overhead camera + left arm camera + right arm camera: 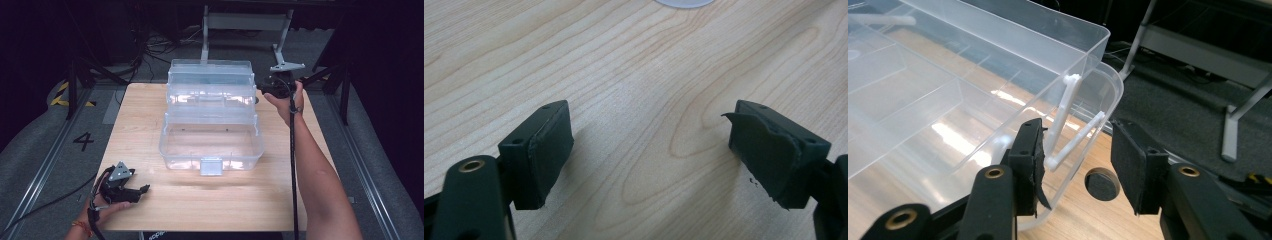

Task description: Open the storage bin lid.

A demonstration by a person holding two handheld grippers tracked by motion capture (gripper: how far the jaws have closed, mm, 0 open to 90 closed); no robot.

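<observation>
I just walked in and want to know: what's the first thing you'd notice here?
The big clear plastic box in the middle of the wooden table, opened up with its trays stepped back. At its far right corner, the right hand-held gripper has its jaws apart around a white hinge arm. The left hand-held gripper rests near the table's front left corner.

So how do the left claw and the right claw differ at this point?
The left claw lies low over bare table at the near left corner; the right claw is at the far right end of the clear plastic box.
The left claw's jaws have only wood between them; the right claw's straddle the box's white hinge arm without pressing it.
Both are open.
</observation>
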